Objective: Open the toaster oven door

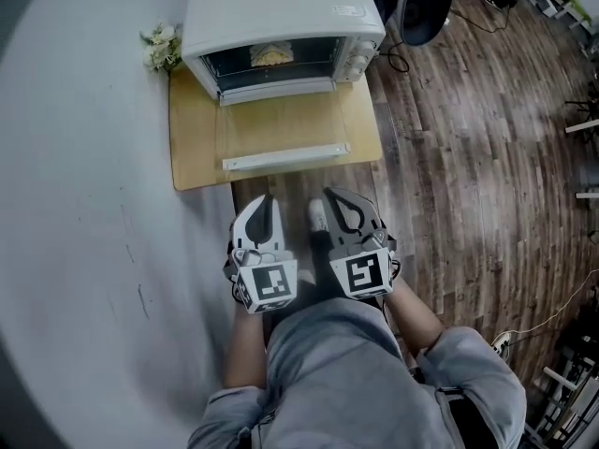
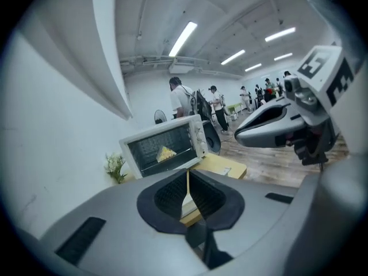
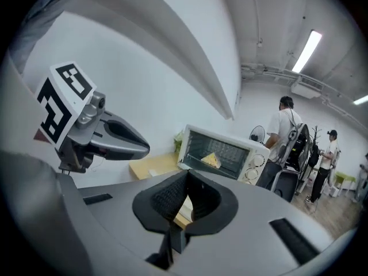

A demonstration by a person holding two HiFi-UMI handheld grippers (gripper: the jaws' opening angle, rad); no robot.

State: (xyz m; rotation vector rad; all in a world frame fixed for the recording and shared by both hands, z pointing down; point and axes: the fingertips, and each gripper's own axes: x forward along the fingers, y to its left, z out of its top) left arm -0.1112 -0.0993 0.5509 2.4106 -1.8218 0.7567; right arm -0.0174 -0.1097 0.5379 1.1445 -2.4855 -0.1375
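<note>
The job looks done. The toaster oven [image 1: 281,12] has its door [image 1: 285,129] swung all the way down. The door lies flat in front of the toaster oven, just above the wooden board [image 1: 192,152] that the toaster oven sits on. I see nothing left to do but keep the grippers away from it.

The left gripper [image 1: 265,201] and the right gripper [image 1: 334,197] are both well in front of the toaster oven, close to the person's body and side by side. Each one is clenched tight with nothing in it, so the dark pads meet in a thin line. Neither one touches the door.

The toaster oven is a white metal box with round corners. Its inside is dark, and a small yellow piece of food [image 1: 271,54] lies on the rack. The knobs [image 1: 360,56] are small, round and pale, at the right end of its front. The door is clear glass with a long white bar handle [image 1: 285,157] along its far edge. The board is flat, tan and smooth. The bench [image 1: 84,213] to the left of the toaster oven is big, white and plain. A little bunch of pale flowers [image 1: 161,47] sits at the toaster oven's left side. The floor [image 1: 468,157] to its right is dark streaky wood.
</note>
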